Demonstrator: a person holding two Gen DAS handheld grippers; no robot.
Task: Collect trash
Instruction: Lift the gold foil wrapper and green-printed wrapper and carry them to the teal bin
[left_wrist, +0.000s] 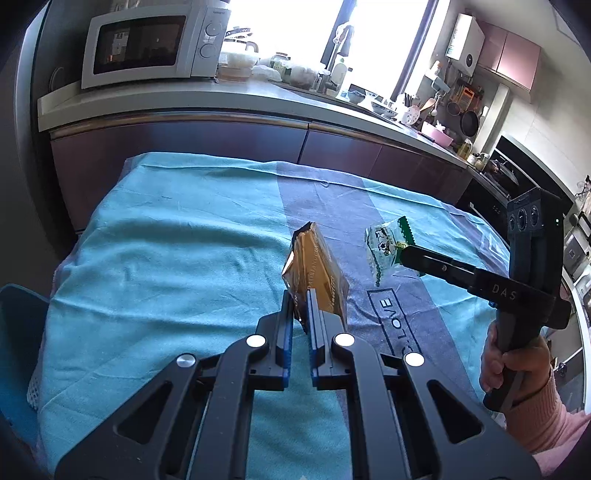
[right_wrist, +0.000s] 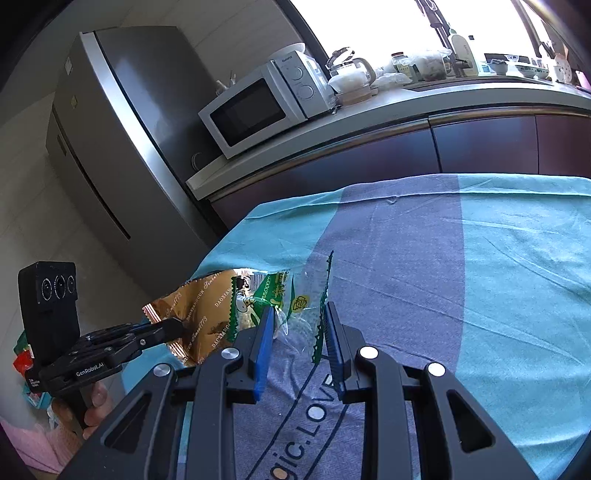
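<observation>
A gold-brown snack wrapper (left_wrist: 317, 273) hangs clear of the cloth, and my left gripper (left_wrist: 300, 301) at the bottom centre is shut on its lower edge. To the right, my right gripper (left_wrist: 405, 254), held by a hand in a pink sleeve, pinches a clear wrapper with green trim (left_wrist: 384, 247) above the table. In the right wrist view that crumpled green-trimmed wrapper (right_wrist: 295, 306) sits between the blue pads of my right gripper (right_wrist: 299, 317). My left gripper (right_wrist: 179, 328) comes in from the left with the gold wrapper (right_wrist: 201, 314).
A teal and grey cloth (left_wrist: 166, 258) printed "LOVE" covers the table. Behind it runs a dark-fronted counter (left_wrist: 221, 140) with a white microwave (left_wrist: 147, 44) and kitchenware. A steel fridge (right_wrist: 110, 147) stands left. A blue object (left_wrist: 18, 325) sits off the table's left edge.
</observation>
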